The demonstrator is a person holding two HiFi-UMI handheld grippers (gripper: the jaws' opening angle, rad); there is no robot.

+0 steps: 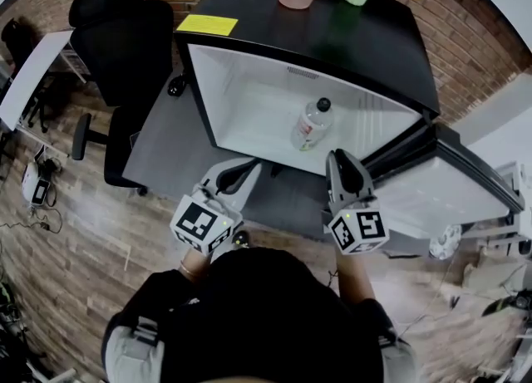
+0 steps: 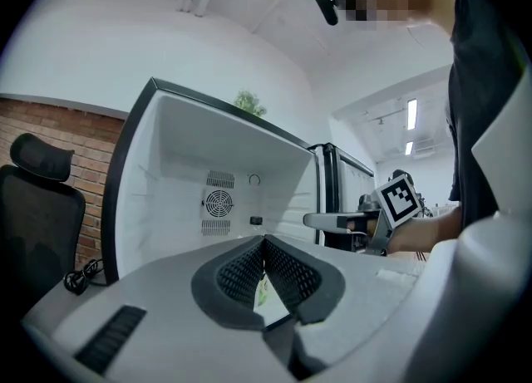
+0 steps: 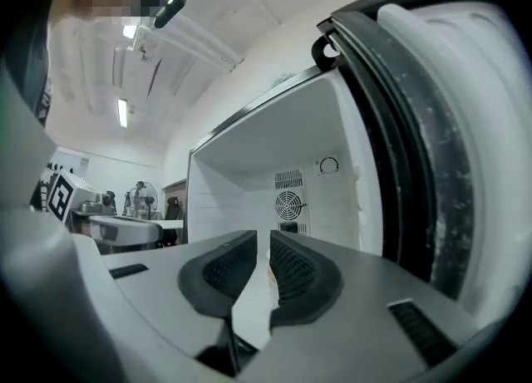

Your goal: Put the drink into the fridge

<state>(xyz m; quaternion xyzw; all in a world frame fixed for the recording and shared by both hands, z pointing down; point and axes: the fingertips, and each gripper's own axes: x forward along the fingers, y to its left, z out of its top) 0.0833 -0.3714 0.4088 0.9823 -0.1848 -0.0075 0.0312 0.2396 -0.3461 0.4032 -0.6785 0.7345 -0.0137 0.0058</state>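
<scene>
Drink bottle (image 1: 312, 124) stands upright inside the open mini fridge (image 1: 237, 90), straight ahead of both grippers and clear of them. Left gripper (image 1: 243, 172) jaws are pressed together, empty; right gripper (image 1: 341, 161) jaws are a slit apart with nothing between. Probably only closing is left: fridge door (image 1: 453, 186) hangs open to the right, nearer the right gripper.

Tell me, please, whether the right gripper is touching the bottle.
Apart: the head view shows the right gripper short of the bottle, and its own view shows nothing between its jaws.
</scene>
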